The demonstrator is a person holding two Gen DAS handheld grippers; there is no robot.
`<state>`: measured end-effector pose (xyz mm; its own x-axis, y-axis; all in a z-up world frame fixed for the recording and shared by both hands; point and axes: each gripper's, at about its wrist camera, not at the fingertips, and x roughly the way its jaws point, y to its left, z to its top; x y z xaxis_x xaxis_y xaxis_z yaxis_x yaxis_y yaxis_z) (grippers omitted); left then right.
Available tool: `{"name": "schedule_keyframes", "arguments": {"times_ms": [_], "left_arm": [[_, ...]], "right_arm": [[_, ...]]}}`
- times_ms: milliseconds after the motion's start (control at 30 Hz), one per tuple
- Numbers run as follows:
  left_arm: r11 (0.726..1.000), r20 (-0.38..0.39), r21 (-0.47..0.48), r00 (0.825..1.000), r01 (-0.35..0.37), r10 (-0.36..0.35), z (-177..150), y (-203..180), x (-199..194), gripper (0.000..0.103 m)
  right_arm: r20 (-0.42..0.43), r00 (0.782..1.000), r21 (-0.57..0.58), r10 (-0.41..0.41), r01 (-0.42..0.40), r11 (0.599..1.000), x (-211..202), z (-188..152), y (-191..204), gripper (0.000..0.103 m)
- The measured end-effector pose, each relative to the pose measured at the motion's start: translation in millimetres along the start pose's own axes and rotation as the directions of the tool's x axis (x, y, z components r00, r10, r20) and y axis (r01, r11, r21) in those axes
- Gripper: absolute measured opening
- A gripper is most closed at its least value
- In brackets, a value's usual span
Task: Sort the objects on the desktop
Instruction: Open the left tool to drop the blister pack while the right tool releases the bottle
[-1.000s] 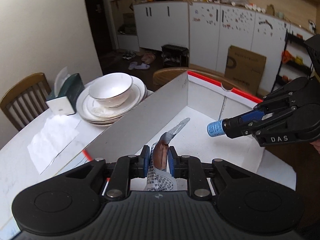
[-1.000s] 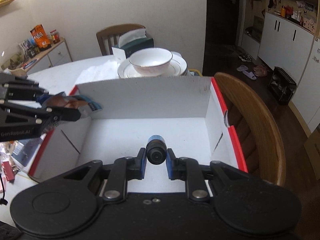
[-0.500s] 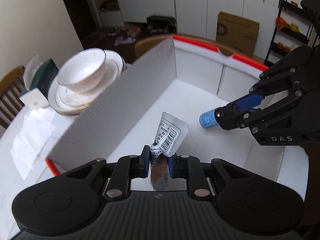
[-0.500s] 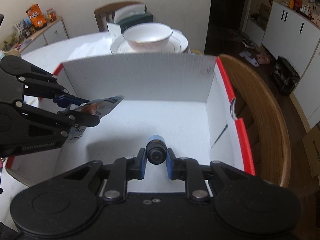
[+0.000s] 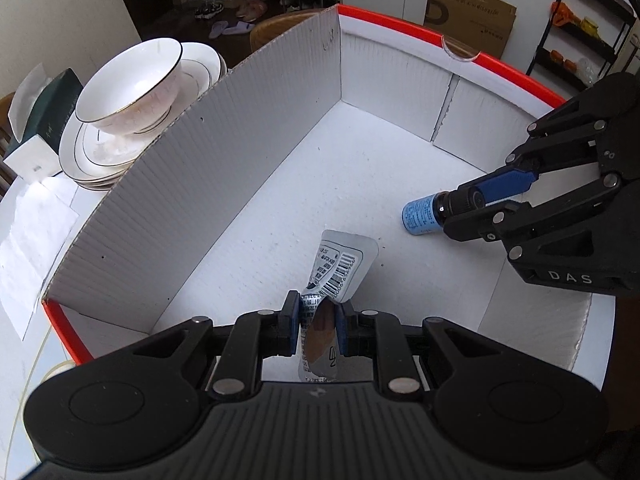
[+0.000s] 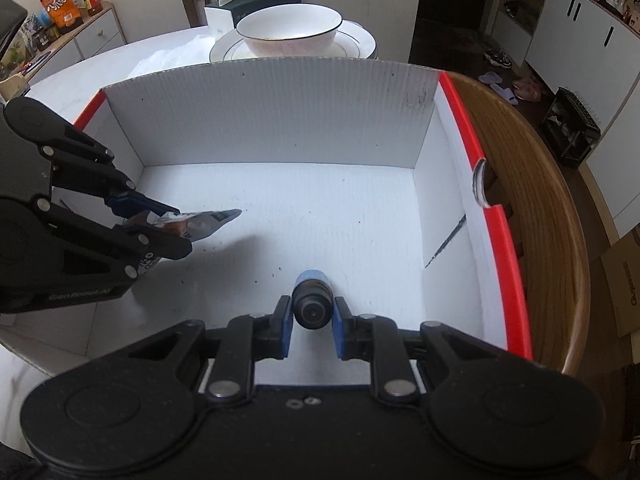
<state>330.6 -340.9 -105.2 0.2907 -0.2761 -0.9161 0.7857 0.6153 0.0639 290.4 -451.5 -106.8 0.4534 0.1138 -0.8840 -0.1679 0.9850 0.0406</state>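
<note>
Nearest in the left wrist view, the left gripper [image 5: 318, 312] has its jaws clamped on a silver foil sachet [image 5: 340, 268]. The sachet is crumpled and bent, with a barcode and small print on the upper part and a brownish picture on the part between the blue pads [image 5: 293, 316]. It hangs inside the box [image 5: 224, 184], just above the white floor; whether it touches the floor I cannot tell.

In the right wrist view, the right gripper [image 6: 308, 322] has its jaws clamped on a small bottle [image 6: 313, 300]. The bottle has a black cap and a light blue label, and it points down into the same box. In the left wrist view it is well apart from the sachet, to the right of it.

The box is of white corrugated cardboard with a red rim and tall walls, and a half-round cut in one wall. Small dark crumbs lie on its floor. Its far wall stands between the grippers and the dishes behind.

Behind this wall, on the white counter [image 6: 80, 76], a white bowl [image 6: 290, 30] with a thin dark rim sits on a stack of plates [image 5: 96, 152]. Beside them is a dark green tissue box [image 6: 256, 0]. A wooden chair [image 6: 532, 216] curves just beside the right wall of the box.
</note>
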Motion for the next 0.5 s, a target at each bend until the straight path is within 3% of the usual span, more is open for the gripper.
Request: {"name": "schedule_keyframes", "arguments": {"times_ms": [233,500], "left_arm": [[1.000,-0.008,0.004,1.000,0.011,-0.011,-2,-2,0,0.019],[1.000,0.038,-0.015,0.999,0.027,-0.026,-9,-5,-14,0.022]], "right_arm": [[-0.009,1.000,0.003,-0.001,0.001,1.000,1,1,-2,0.029],[0.005,0.999,0.016,0.032,-0.032,0.999,-11,-5,-6,0.040]]}}
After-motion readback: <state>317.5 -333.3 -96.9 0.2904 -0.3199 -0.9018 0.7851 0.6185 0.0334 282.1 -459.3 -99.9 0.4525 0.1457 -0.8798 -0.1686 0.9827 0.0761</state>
